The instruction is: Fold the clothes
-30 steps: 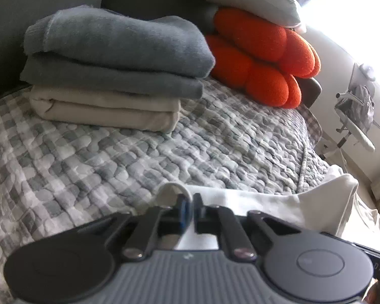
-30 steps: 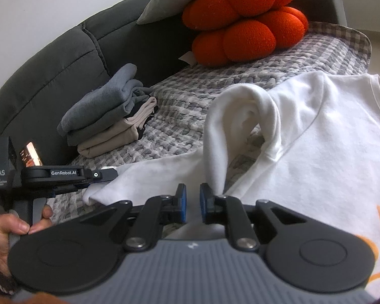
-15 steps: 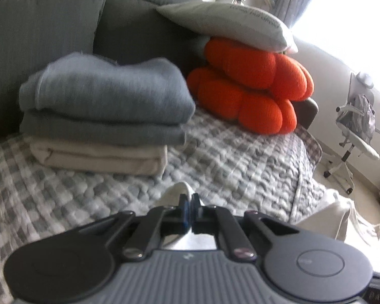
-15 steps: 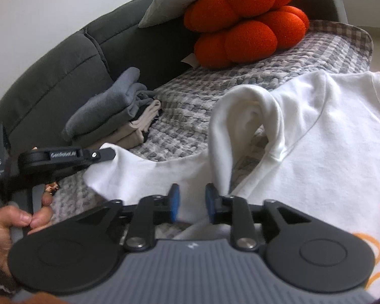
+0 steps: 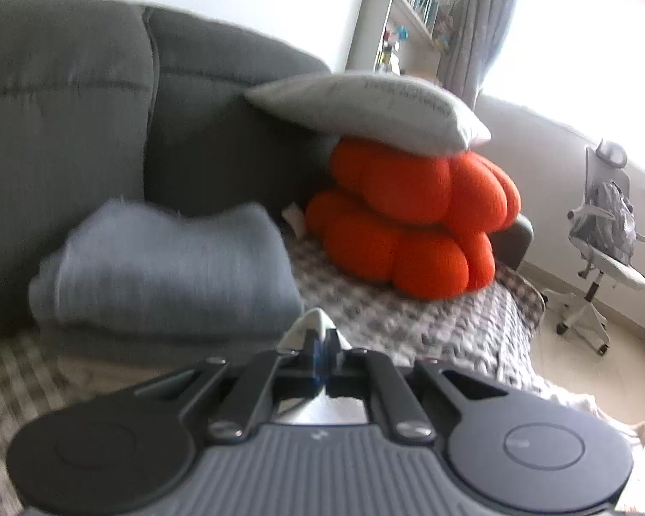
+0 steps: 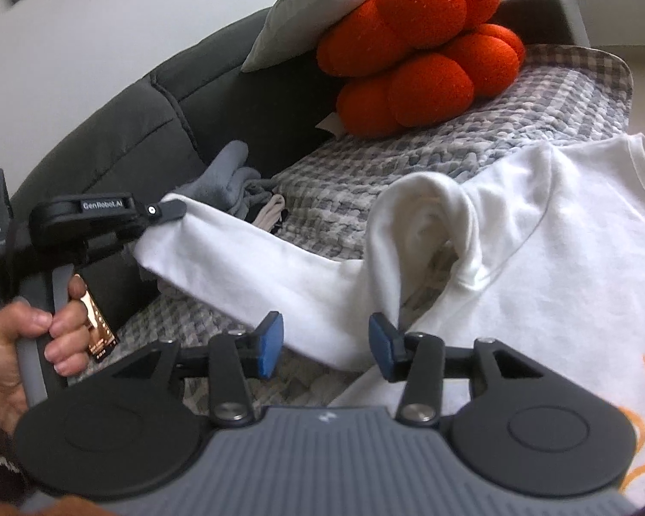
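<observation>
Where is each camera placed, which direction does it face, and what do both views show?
Left wrist: sits on the left gripper, shut on the white sleeve cuff; faces the sofa back, the folded grey sweater and the orange cushion.
Right wrist: sits on the right gripper, its jaws opening around the white sweatshirt sleeve; faces along the sofa, showing the person's left hand.
Both show the orange cushion, the grey pillow, the checked blanket and the folded clothes.

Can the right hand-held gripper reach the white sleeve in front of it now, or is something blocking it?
Probably yes. The right hand-held gripper is opening, the white sleeve lies just beyond its fingertips, and nothing stands between them.
</observation>
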Available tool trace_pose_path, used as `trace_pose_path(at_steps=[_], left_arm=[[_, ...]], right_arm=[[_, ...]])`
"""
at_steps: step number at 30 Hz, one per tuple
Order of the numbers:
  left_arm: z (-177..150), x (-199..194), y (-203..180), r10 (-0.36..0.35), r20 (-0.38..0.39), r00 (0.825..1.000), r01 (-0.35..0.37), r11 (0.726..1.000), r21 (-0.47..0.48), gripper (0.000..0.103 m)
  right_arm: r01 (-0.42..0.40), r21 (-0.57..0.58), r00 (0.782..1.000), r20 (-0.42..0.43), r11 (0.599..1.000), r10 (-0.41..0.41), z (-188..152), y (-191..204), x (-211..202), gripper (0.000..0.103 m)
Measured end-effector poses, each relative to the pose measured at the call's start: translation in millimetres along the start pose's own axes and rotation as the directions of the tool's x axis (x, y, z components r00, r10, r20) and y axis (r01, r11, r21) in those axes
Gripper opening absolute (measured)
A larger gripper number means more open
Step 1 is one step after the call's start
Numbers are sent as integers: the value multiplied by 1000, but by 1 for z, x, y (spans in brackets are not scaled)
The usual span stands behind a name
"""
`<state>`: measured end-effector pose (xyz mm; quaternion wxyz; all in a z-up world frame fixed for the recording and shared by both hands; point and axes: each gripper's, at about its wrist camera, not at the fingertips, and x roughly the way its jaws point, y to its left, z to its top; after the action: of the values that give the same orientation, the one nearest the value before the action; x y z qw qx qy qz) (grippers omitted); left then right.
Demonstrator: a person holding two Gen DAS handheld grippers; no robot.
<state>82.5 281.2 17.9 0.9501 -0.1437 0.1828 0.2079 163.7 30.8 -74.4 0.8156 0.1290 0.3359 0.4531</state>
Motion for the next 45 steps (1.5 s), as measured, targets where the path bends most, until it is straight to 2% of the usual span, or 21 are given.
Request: trace_pose_path(at_steps=[1, 7, 15, 18, 20, 26, 31, 36, 41, 45], left_arm=[[5, 0, 0, 8, 14, 1000, -8, 1000, 4, 2], [37, -2, 3, 44, 83, 996, -46, 999, 20, 2], [68, -6, -6, 51, 144, 988, -63, 995, 80, 2], [75, -5, -11, 41, 174, 984, -61, 992, 109, 2], [80, -4, -11, 24, 202, 979, -49, 992, 120, 2], [87, -4, 5, -83, 276, 958, 60, 994, 91, 2], [67, -15, 28, -133, 288, 948, 104, 988, 112, 2], [34, -38, 59, -183, 279, 943, 133, 973, 191, 2], [-1, -56, 87, -210, 216, 954, 141, 945, 295, 2], [-26, -63, 100, -228, 128, 965, 173, 923, 344, 2]], right_arm=[[11, 2, 1000, 5, 1000, -11, 1, 0, -1, 53], [22, 58, 999, 30, 998, -24, 5, -8, -7, 54], [49, 159, 996, 64, 986, -59, 10, -18, -12, 54], [64, 165, 993, 84, 984, -78, 13, -15, -17, 54], [75, 156, 991, 100, 985, -91, 15, -12, -23, 54], [116, 201, 980, 139, 973, -146, 20, -23, -36, 54], [98, 255, 980, 144, 962, -138, 23, -32, -37, 54], [98, 251, 981, 136, 963, -135, 24, -28, -34, 54], [103, 236, 982, 128, 966, -136, 25, -22, -29, 54], [112, 224, 981, 130, 968, -144, 27, -17, -28, 54]])
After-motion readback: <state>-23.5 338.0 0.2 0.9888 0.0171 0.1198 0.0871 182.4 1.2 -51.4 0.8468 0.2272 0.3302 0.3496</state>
